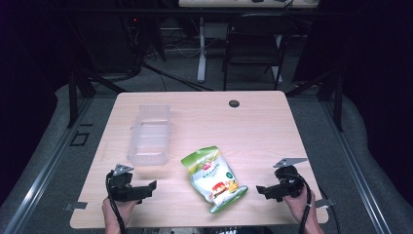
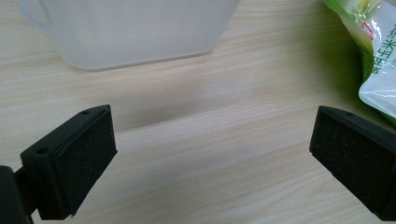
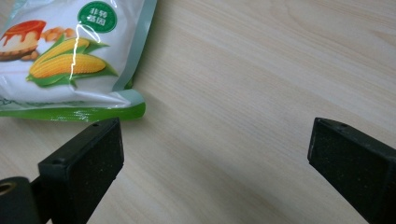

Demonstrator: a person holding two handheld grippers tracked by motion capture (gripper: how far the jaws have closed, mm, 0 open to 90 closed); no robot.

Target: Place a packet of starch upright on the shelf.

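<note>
Two sets of fingers are spread wide with nothing between them: the left gripper [image 1: 146,187] and the right gripper [image 1: 265,191] both sit low over the near edge of the bench [image 1: 258,126], each held in a hand. In the left gripper view the fingers [image 2: 88,154] frame bare wood; just ahead of them lies the near end of a clear plastic container [image 2: 135,28], and off past the right-hand finger the green edge of the pouch [image 2: 378,60] comes in. In the right gripper view the fingers [image 3: 95,163] also straddle bare wood, with the pouch's sealed bottom corner just beyond the left-hand finger. Judgement: the step in hand is the approach to the pouch [image 1: 213,178], which lies flat between the two grippers, nearer the right, with the container [image 1: 149,135] ahead of the left fingers and well apart from the right. To do it well, the right fingers should slide low toward the flat sealed hem, take that thin edge rather than the filled belly, and close squarely; the left may steady the container. The pouch is glossy film, green-bordered with a white face printed with corn cobs and a round green badge, and looks slippery and limp, so a shallow bite could pull off.
</note>
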